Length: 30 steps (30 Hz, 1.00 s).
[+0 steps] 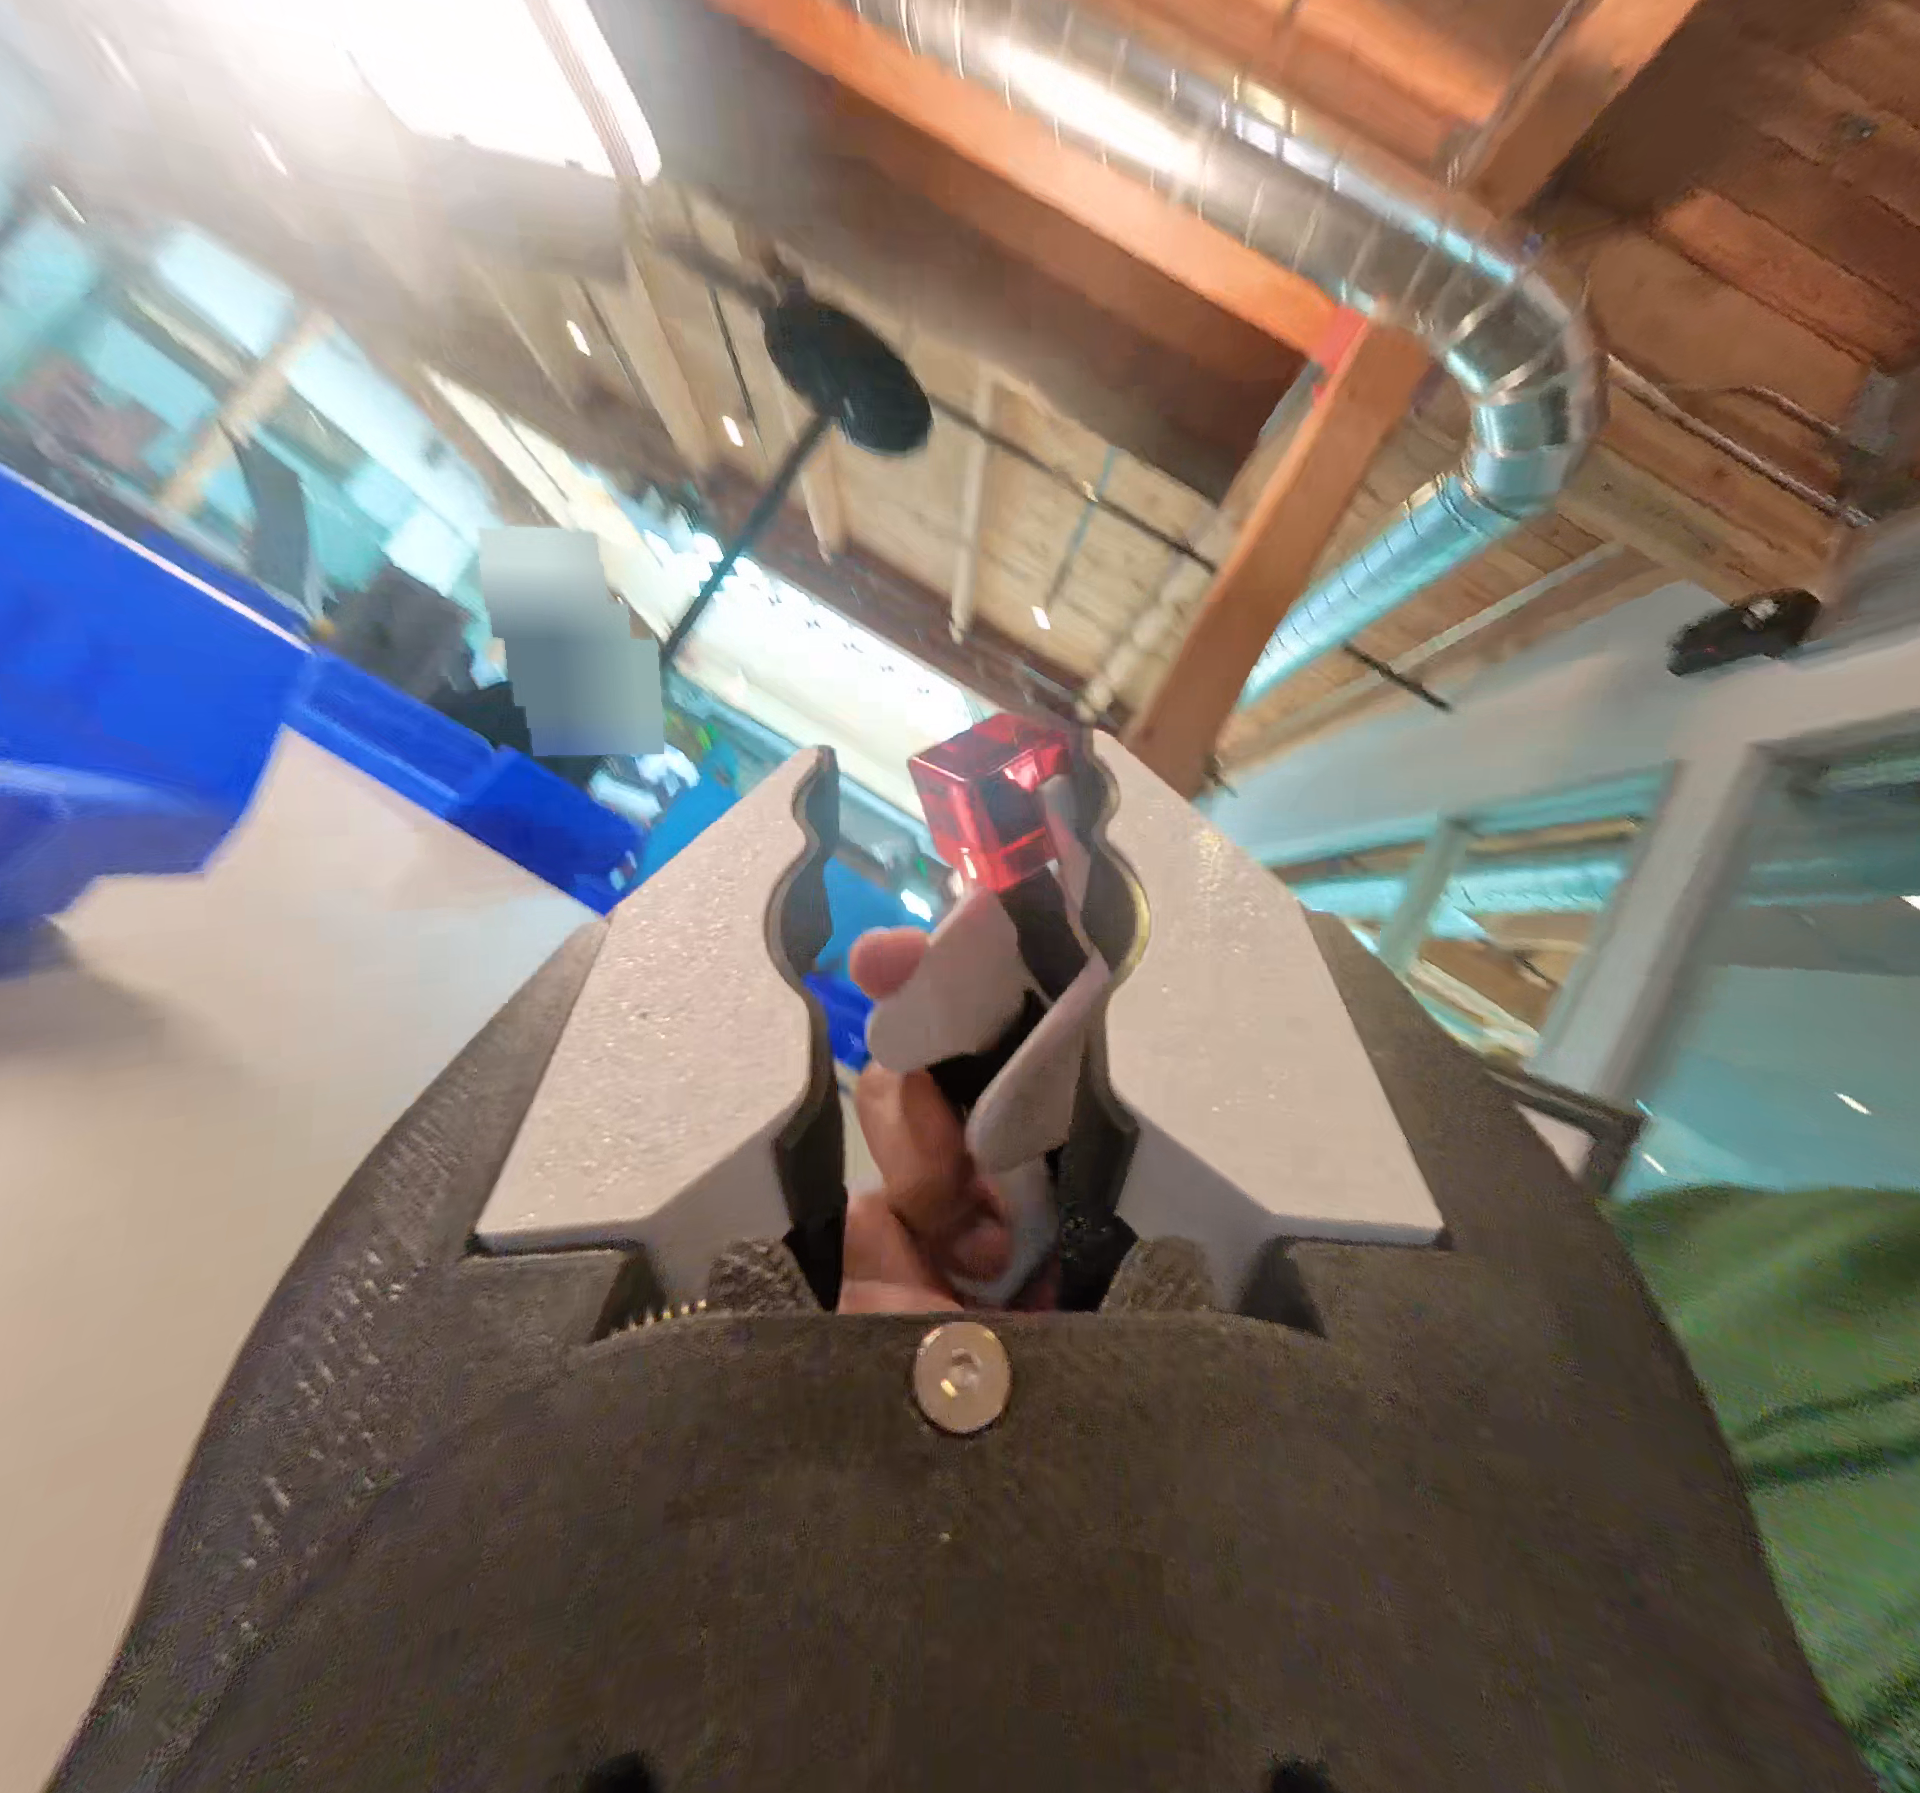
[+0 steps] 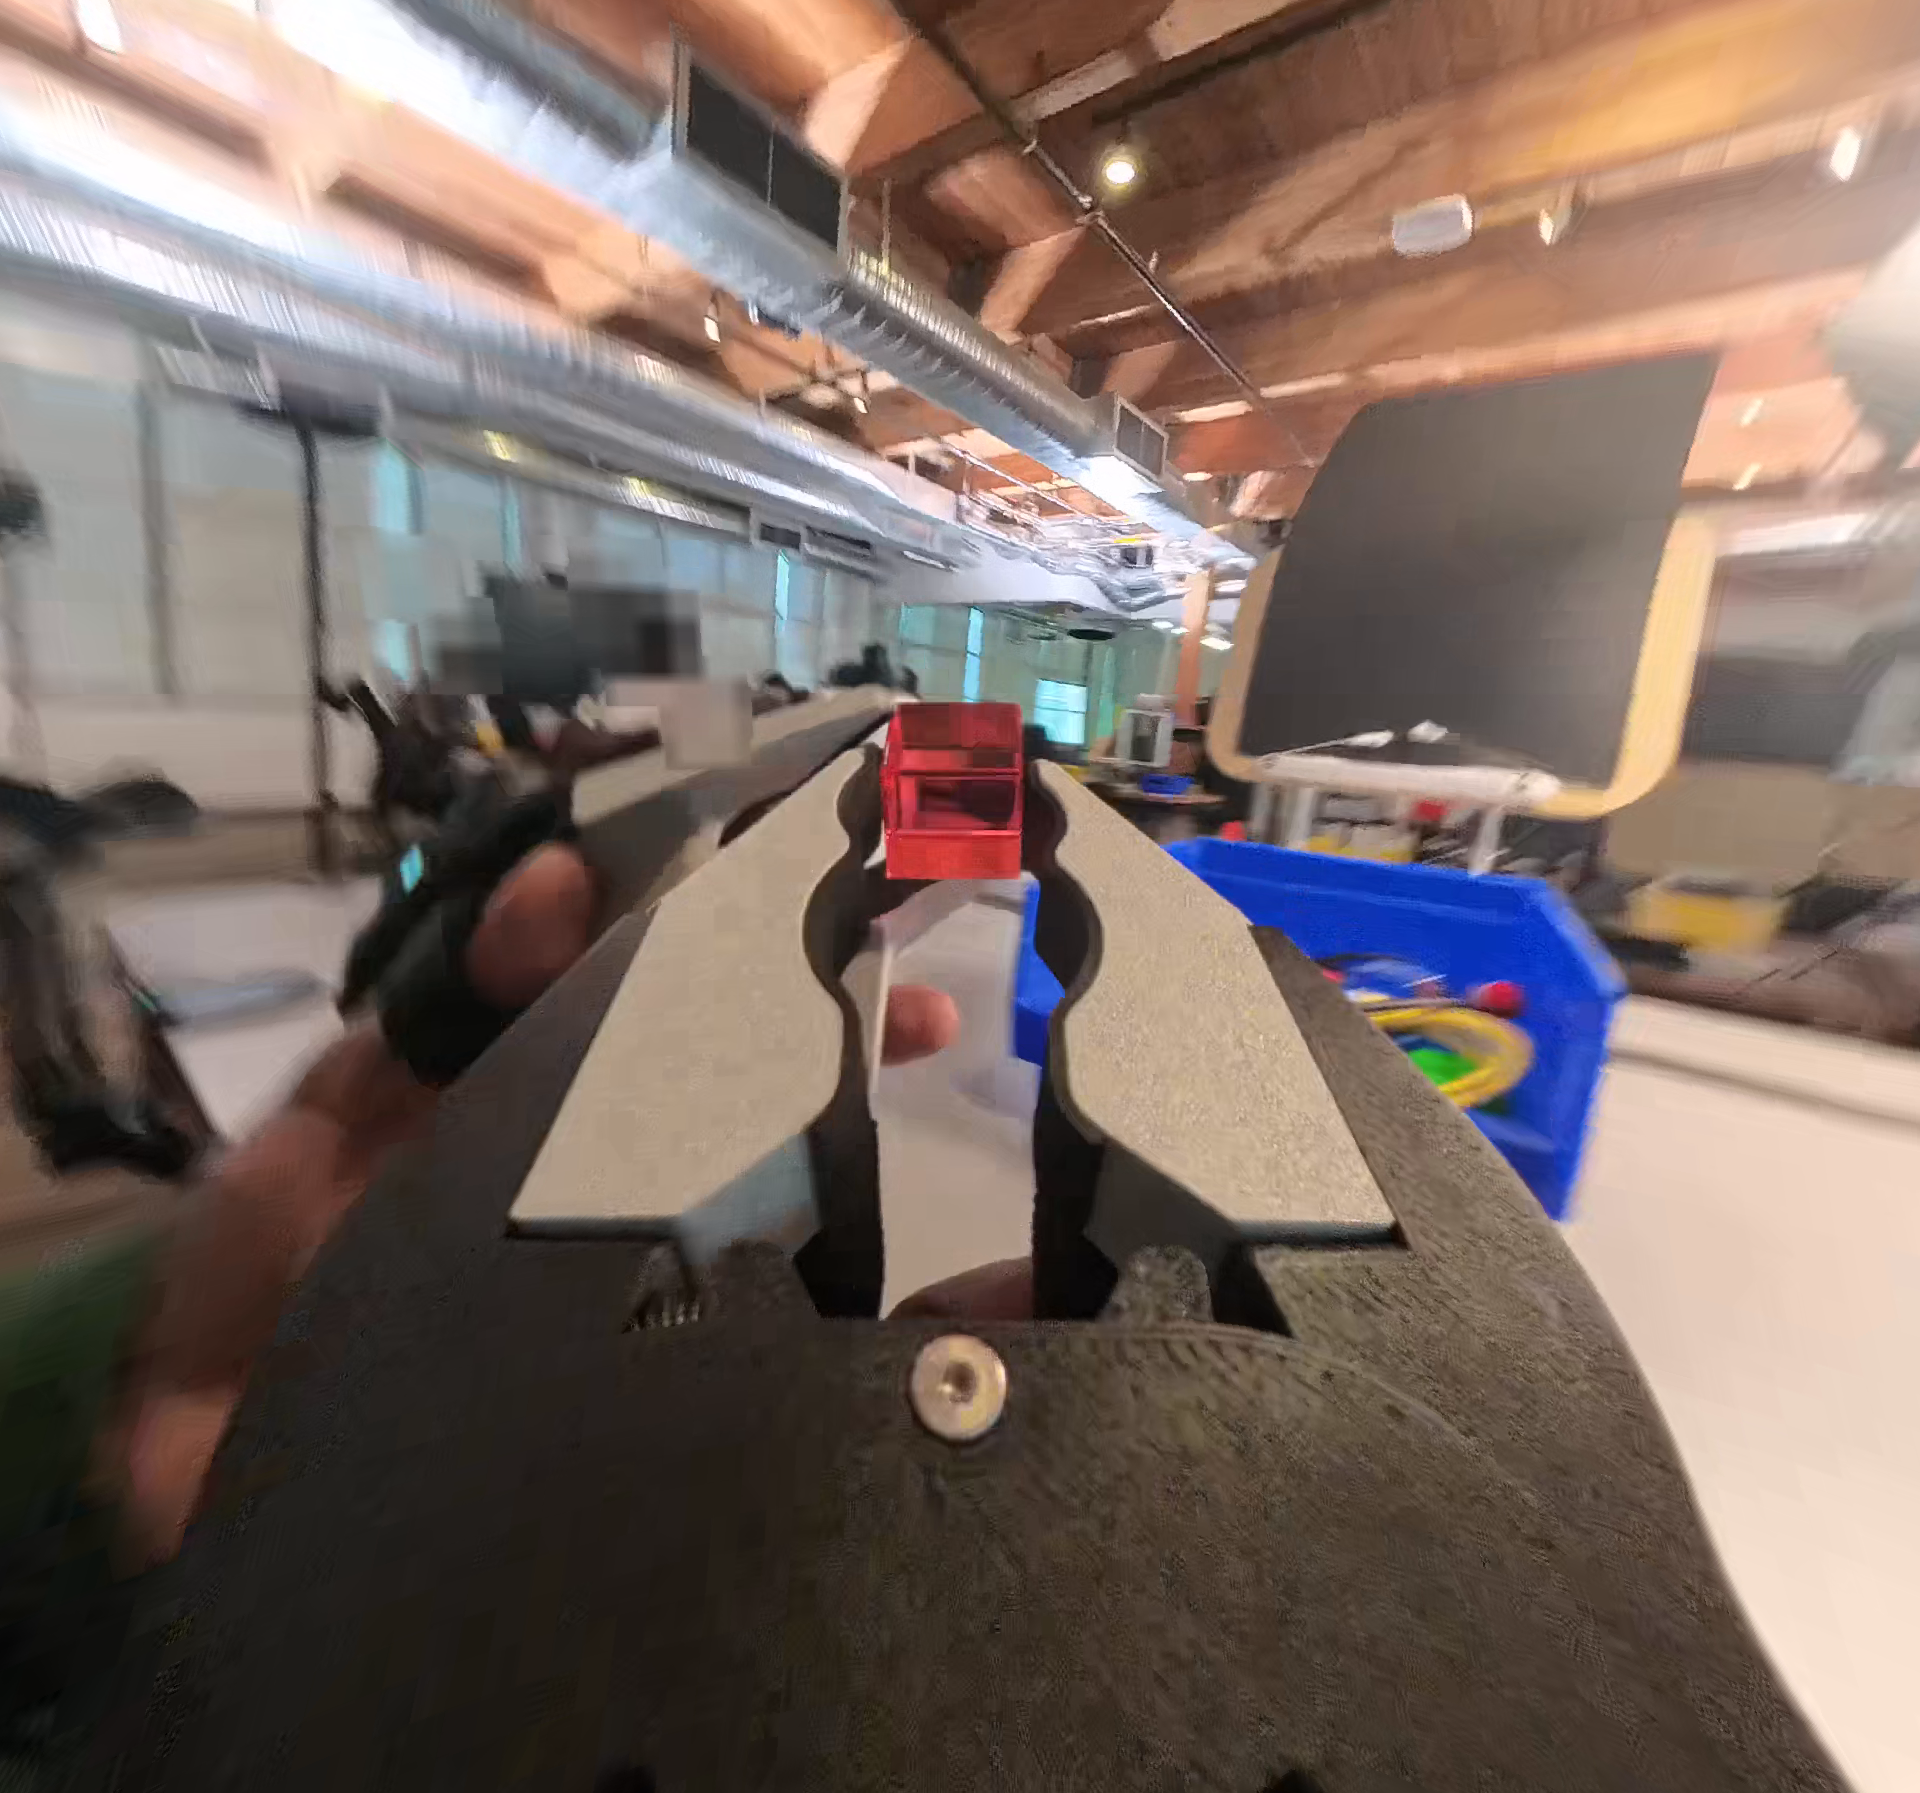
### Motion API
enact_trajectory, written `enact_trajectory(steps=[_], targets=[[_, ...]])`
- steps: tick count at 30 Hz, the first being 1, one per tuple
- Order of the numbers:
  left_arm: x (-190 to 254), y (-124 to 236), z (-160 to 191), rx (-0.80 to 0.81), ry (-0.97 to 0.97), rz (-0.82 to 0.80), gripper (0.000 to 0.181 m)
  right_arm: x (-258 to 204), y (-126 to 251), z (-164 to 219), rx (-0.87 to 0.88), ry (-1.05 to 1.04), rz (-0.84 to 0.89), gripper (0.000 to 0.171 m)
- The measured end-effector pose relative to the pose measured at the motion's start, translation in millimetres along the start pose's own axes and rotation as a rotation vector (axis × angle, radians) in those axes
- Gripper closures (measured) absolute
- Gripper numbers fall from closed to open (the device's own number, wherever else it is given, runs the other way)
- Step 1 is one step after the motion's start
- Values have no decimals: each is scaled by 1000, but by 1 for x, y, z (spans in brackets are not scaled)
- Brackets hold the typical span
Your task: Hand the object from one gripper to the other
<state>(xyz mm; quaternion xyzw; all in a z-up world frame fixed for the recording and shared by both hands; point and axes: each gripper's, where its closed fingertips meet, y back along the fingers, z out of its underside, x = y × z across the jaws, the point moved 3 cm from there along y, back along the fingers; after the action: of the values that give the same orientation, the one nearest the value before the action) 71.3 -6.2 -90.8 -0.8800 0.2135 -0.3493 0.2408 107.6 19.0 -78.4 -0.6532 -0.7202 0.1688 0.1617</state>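
Note:
The object is a small clear red cube. In the left wrist view it sits between the tips of my left gripper, close to the right finger, with a gap to the left finger. The left jaws stand apart. The right gripper's pale fingers come up through that gap from below, one beside the cube, with a hand behind them. In the right wrist view the cube is pinched between the tips of my right gripper, held up in the air. A fingertip shows through the right gripper's gap.
A white table lies below, with blue bins at its far side. In the right wrist view a blue bin holds coloured cables, and a black curved panel stands behind it. A hand is at the left.

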Motion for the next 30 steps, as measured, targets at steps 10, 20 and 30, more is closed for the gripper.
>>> enact_trajectory(steps=[10, 20, 30], targets=[[13, -10, 15, -17, -193, 5, 138, 46, -3, -35, 376, -766, -64, 145], [18, -14, 23, -58, -243, -1, 138, 39, -6, -59, 448, -729, -122, 145], [35, -10, 16, -3, -49, 231, 149, 34, -18, -86, 456, -668, -121, 145]])
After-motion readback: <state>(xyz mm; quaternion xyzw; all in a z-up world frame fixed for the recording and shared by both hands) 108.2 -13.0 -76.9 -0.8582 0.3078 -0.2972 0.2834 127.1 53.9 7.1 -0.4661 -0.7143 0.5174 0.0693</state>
